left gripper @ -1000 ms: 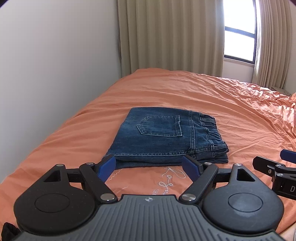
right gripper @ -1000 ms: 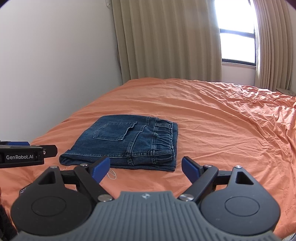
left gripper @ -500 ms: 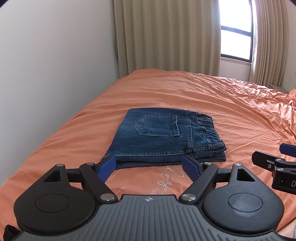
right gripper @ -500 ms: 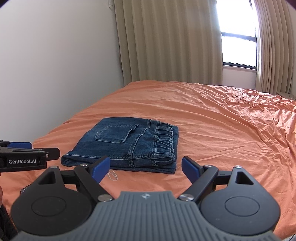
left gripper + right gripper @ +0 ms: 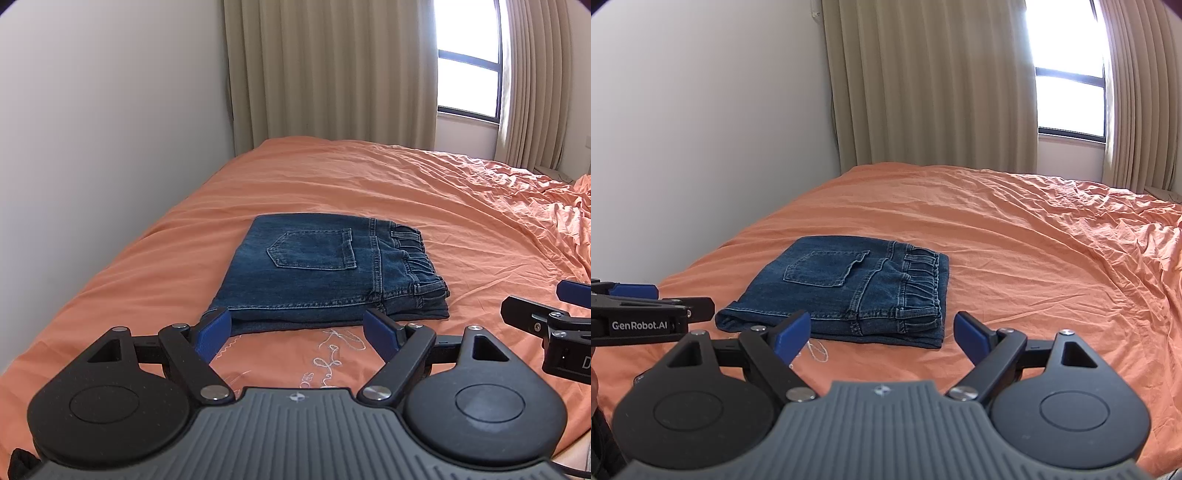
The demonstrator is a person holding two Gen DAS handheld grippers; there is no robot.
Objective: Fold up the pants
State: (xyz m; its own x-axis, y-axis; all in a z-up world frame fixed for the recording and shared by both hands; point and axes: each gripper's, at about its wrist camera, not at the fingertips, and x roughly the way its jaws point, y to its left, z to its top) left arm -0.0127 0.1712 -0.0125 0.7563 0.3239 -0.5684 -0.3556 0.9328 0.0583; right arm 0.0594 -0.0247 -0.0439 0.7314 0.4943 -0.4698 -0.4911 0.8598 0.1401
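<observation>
Blue denim pants [image 5: 325, 273] lie folded into a compact rectangle on the orange bed [image 5: 424, 192], back pocket up and elastic waistband to the right. They also show in the right wrist view [image 5: 849, 291]. My left gripper [image 5: 297, 332] is open and empty, just short of the pants' near edge. My right gripper [image 5: 881, 334] is open and empty, also short of the near edge. The right gripper shows at the right edge of the left wrist view [image 5: 546, 325]; the left gripper shows at the left edge of the right wrist view [image 5: 646, 314].
A white wall [image 5: 92, 147] runs along the bed's left side. Beige curtains [image 5: 332, 74] and a bright window [image 5: 469, 88] stand behind the bed. The sheet is rumpled at the far right [image 5: 546, 206]. White embroidery [image 5: 332, 354] marks the sheet near my left gripper.
Both grippers have drawn back and risen slightly from the folded pants. Both stay open and empty. The pants have not moved.
</observation>
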